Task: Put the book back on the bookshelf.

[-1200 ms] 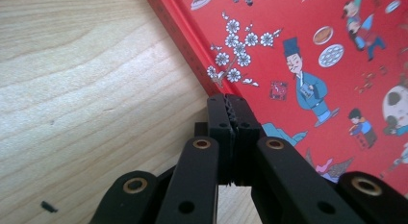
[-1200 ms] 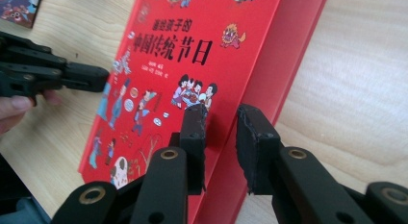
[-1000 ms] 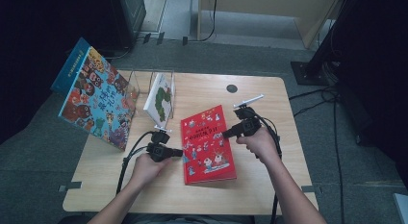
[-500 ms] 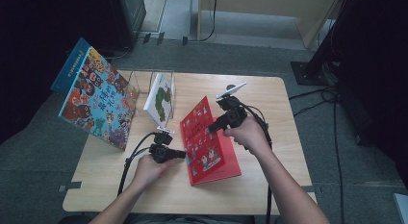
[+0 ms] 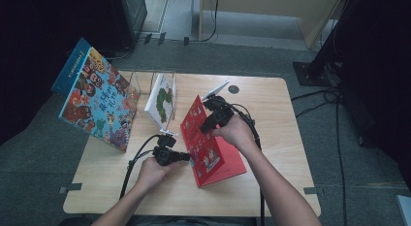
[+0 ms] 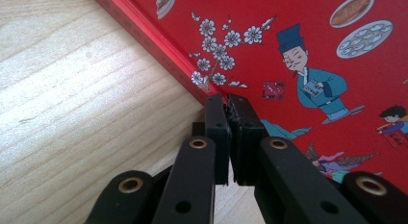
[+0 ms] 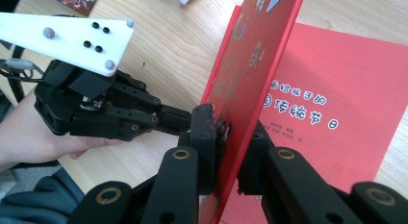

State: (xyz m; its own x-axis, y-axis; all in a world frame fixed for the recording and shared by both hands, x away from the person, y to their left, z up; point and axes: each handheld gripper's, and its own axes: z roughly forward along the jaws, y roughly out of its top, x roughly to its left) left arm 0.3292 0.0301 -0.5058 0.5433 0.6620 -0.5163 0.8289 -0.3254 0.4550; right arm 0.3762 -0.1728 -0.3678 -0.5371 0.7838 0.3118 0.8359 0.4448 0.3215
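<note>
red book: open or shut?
Open. The red book's front cover stands raised, pinched in the right gripper, with the title page showing beneath.

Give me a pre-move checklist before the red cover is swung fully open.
1. Right gripper clamps the red book's cover: ok, one jaw on each face.
2. Cover lifted off the title page: ok, standing near upright.
3. Left gripper shut at the book's spine edge: ok; whether it pins the book, cannot tell.
4. Table to the book's left bare for the cover to land: cannot tell, the left gripper sits there.
5. White book in the stand apart from the cover: ok.
</note>
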